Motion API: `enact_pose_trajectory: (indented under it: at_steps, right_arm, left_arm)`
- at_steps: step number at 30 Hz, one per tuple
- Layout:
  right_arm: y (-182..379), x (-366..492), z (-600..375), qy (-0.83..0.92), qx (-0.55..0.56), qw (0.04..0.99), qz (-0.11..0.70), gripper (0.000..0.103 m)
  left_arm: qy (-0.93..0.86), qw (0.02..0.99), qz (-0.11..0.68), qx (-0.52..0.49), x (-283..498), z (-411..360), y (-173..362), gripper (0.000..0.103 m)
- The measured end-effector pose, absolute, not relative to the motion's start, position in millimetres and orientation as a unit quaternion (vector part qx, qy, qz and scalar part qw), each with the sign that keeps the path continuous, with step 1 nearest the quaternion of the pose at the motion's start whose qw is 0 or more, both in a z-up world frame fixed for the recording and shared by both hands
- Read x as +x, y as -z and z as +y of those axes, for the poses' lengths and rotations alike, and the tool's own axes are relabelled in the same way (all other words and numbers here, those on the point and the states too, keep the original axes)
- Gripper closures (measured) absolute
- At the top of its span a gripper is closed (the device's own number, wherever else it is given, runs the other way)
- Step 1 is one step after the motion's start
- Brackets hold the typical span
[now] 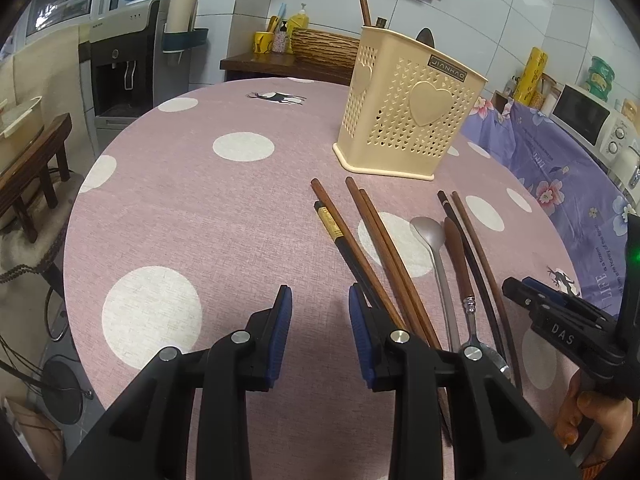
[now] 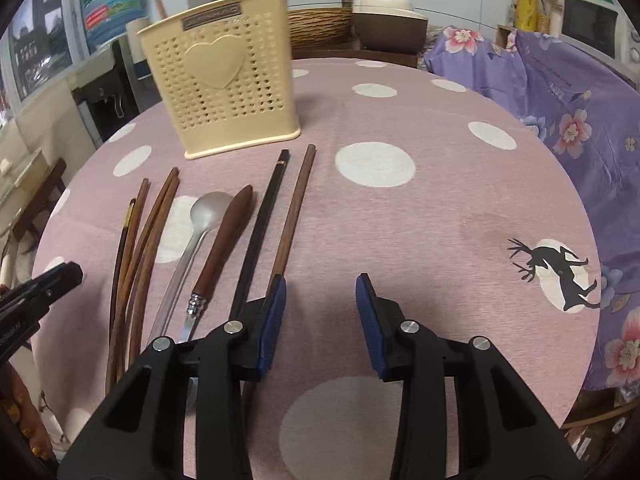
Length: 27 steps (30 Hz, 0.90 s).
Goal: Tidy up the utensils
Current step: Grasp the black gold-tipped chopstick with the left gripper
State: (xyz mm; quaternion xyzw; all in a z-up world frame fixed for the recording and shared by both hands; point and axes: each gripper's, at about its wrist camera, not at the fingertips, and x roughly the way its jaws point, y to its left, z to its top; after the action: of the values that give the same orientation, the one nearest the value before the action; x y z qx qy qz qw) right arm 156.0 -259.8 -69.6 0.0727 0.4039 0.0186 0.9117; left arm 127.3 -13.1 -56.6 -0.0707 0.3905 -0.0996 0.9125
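- Brown wooden and black chopsticks (image 1: pixel 376 240), a grey metal spoon (image 2: pixel 208 210) and a brown wooden-handled utensil (image 2: pixel 228 232) lie side by side near the middle of the round pink polka-dot tablecloth (image 1: pixel 200 208).
- The cream perforated plastic utensil holder (image 1: pixel 404 108) stands upright beyond them, toward the far edge.
- My left gripper (image 1: pixel 320 300) is partly open, empty, just left of the chopsticks.
- My right gripper (image 2: pixel 321 286) is partly open, empty, just right of them.

Cream holder (image 1: pixel 404 112); pink white-dotted tablecloth (image 1: pixel 208 200).
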Motion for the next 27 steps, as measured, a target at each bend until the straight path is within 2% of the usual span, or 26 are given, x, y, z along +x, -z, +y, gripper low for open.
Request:
enact_pose_trajectory:
  at_steps: [12, 17, 27]
  right_arm:
    - [73.3, 157.5, -251.1, -0.017, 0.057, 0.911, 0.407, 0.065]
    - [74.0, 156.2, -252.9, -0.017, 0.055, 0.913, 0.404, 0.066]
    - [72.0, 170.6, -254.0, -0.031, 0.053, 0.908, 0.414, 0.065]
  left_arm:
    - [0.101, 0.906, 0.408, -0.047, 152.1, -42.6, 59.0, 0.073]
    - [0.077, 0.906, 0.415, -0.03, 155.1, -48.5, 65.5, 0.076]
    - [0.054, 0.901, 0.428, -0.042, 161.0, -29.3, 63.3, 0.077]
